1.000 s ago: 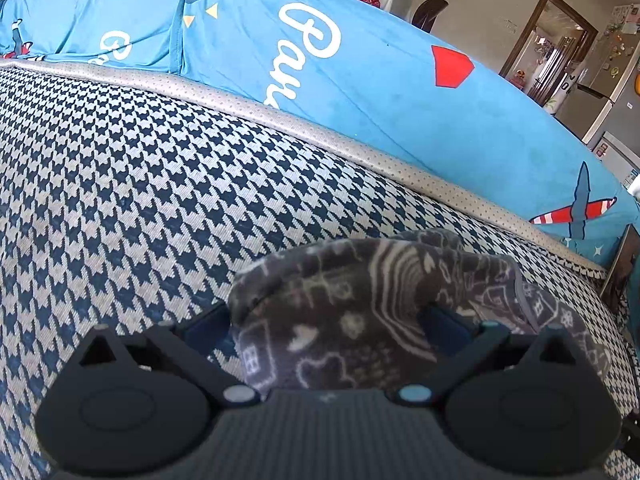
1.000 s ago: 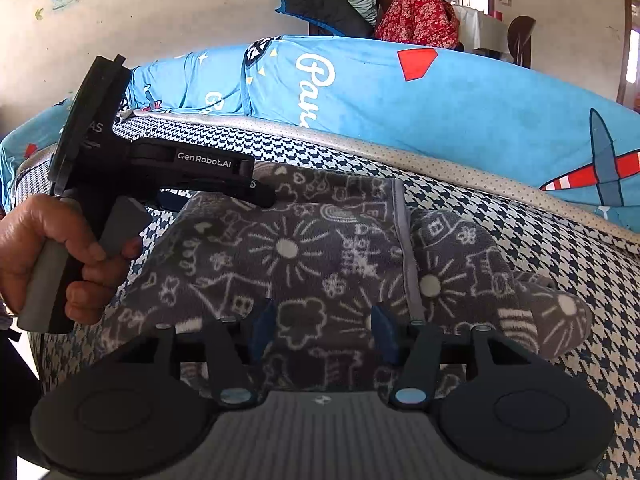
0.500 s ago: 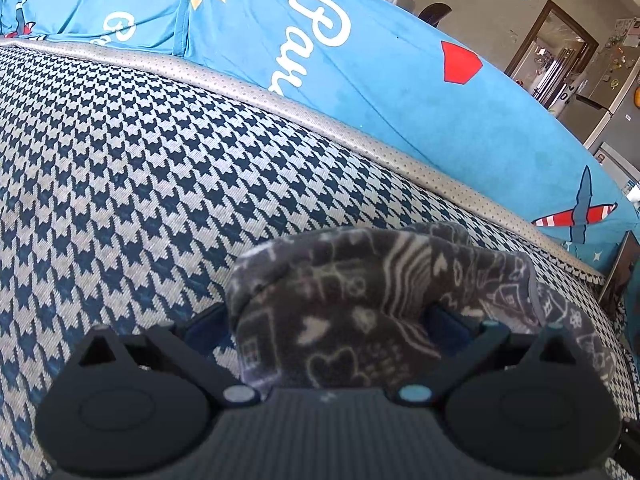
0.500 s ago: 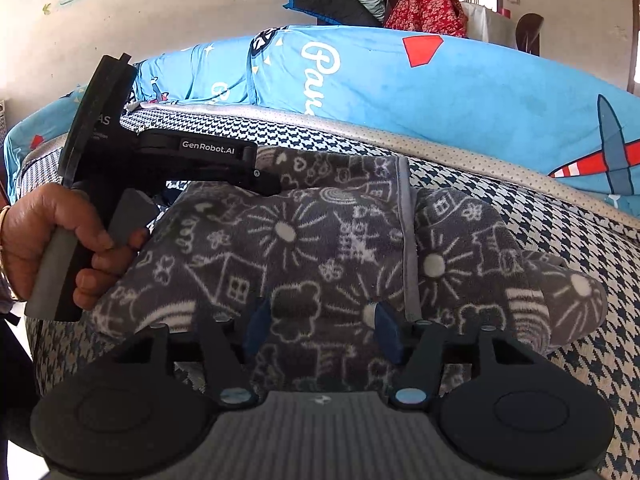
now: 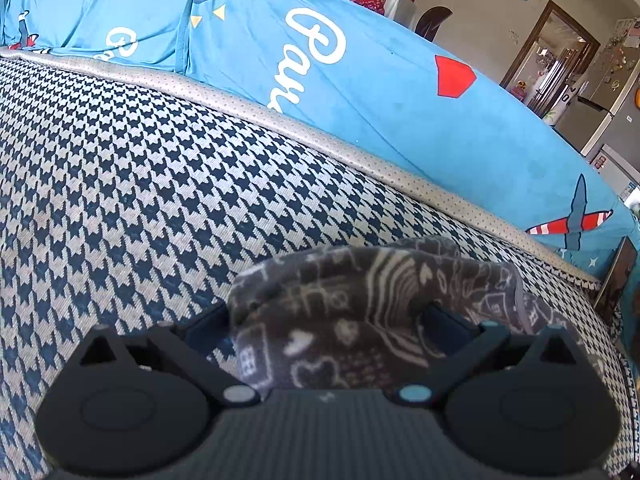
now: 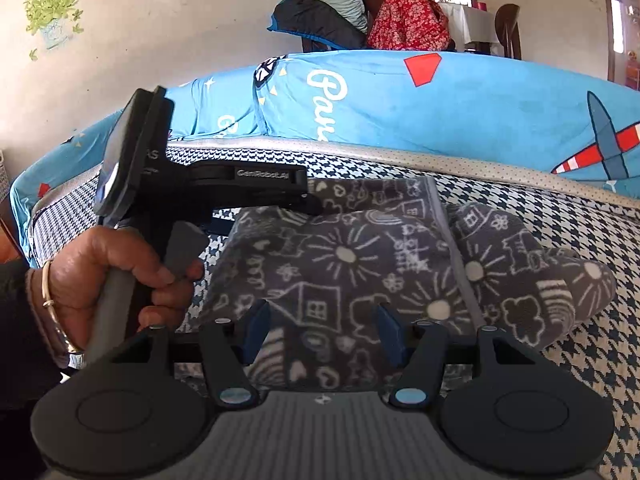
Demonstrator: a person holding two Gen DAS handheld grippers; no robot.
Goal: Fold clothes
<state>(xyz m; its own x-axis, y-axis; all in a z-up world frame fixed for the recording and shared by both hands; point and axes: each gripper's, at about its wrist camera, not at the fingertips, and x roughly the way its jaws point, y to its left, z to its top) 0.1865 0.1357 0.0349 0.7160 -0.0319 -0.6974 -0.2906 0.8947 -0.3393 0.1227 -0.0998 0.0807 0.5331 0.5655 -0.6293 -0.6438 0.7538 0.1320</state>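
A grey fleece garment [image 6: 360, 248] with white doodle print lies folded on the houndstooth cushion [image 6: 580, 216]. My left gripper [image 5: 324, 328] is shut on a bunched fold of the garment [image 5: 360, 292] at its far left corner. The right wrist view shows that left gripper [image 6: 312, 202] from the side, held by a hand [image 6: 120, 276]. My right gripper [image 6: 323, 330] sits at the garment's near edge. Its blue pads [image 6: 256, 326] stand apart and the cloth lies flat between them, unpinched. A rounded flap of the garment [image 6: 560, 288] sticks out to the right.
A blue printed cover [image 5: 400, 100] drapes the raised back behind the cushion, past a grey dotted border [image 5: 360, 152]. Piled clothes [image 6: 400, 20] sit beyond it against the wall. The houndstooth cushion [image 5: 140, 200] stretches left of the garment. A doorway [image 5: 548, 52] and fridge stand far right.
My right gripper has shifted left along the garment's near edge, so the print slid rightward between its pads, which stand slightly wider. The left gripper still holds its fold.
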